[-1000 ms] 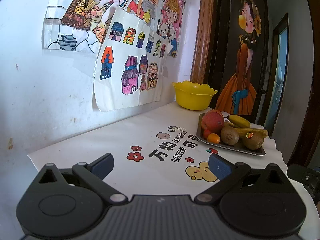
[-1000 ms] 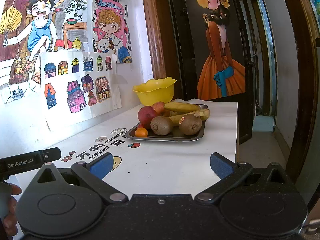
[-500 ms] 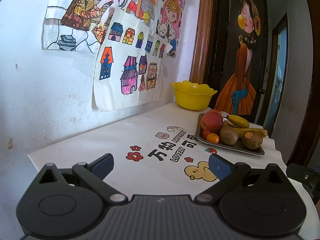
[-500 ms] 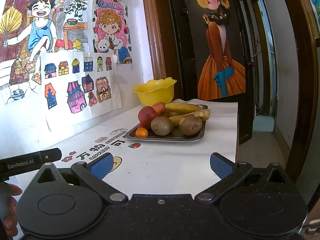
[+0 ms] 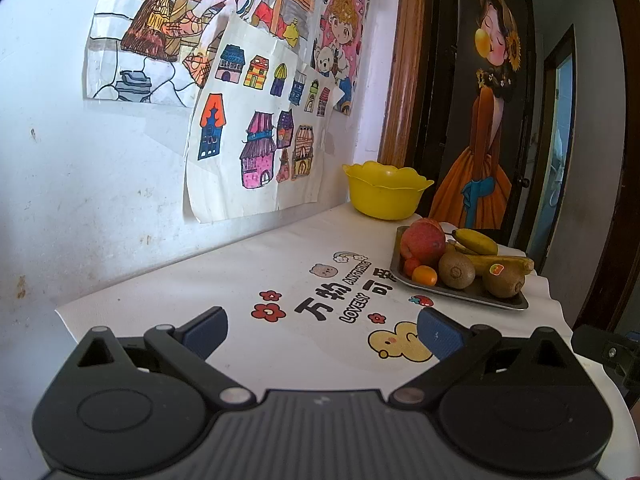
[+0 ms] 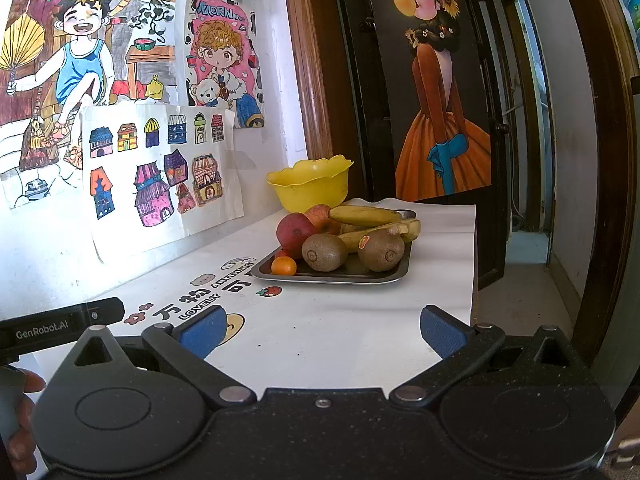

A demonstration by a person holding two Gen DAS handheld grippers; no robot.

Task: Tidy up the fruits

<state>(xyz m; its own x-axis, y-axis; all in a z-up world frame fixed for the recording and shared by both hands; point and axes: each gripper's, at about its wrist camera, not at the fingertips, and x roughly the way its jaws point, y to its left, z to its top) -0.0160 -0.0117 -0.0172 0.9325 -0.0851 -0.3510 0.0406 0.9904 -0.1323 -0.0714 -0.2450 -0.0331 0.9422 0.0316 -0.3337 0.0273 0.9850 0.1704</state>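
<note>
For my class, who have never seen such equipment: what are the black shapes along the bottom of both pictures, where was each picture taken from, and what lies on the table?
They are hand-held grippers, each with a camera looking along its two blue-padded fingers. One picture comes from the left gripper, one from the right gripper. Both are open and hold nothing. On the table a metal tray carries kiwis, bananas, red apples and a small orange. A yellow bowl stands behind it.

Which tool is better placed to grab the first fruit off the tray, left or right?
Probably the right tool: it faces the metal tray almost head-on, kiwis straight ahead. The left tool sees the tray off to its right. Both are open and empty.
</note>
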